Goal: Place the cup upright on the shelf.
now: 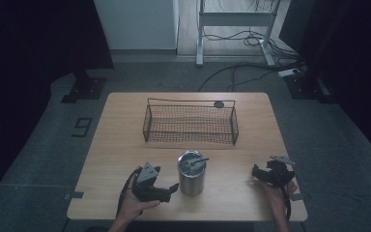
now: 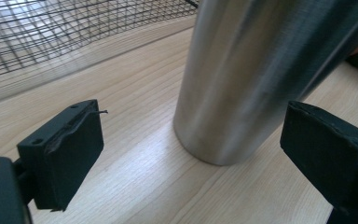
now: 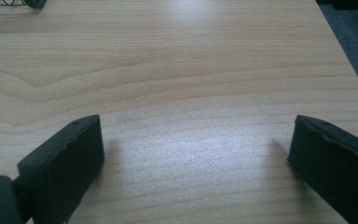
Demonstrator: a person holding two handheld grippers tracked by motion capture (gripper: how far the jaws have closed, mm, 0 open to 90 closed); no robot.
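A steel cup (image 1: pixel 192 174) stands upright near the front middle of the wooden table (image 1: pixel 121 145). Something dark (image 1: pixel 193 163) sits in its mouth; what it is I cannot tell. My left gripper (image 1: pixel 173 187) lies low just left of the cup, pointing at it. In the left gripper view the cup's wall (image 2: pixel 251 79) rises close ahead, and the left gripper (image 2: pixel 191 149) is open, neither pad touching the steel. My right gripper (image 1: pixel 256 173) rests at the front right, apart from the cup. In its own view the right gripper (image 3: pixel 196 158) stands open over bare wood.
A black wire basket (image 1: pixel 188 131) stands behind the cup at mid-table, with a small dark round piece (image 1: pixel 219 104) at its back rim. Its mesh (image 2: pixel 51 32) shows at the upper left of the left gripper view. The table's right edge (image 3: pixel 349 70) drops to grey floor.
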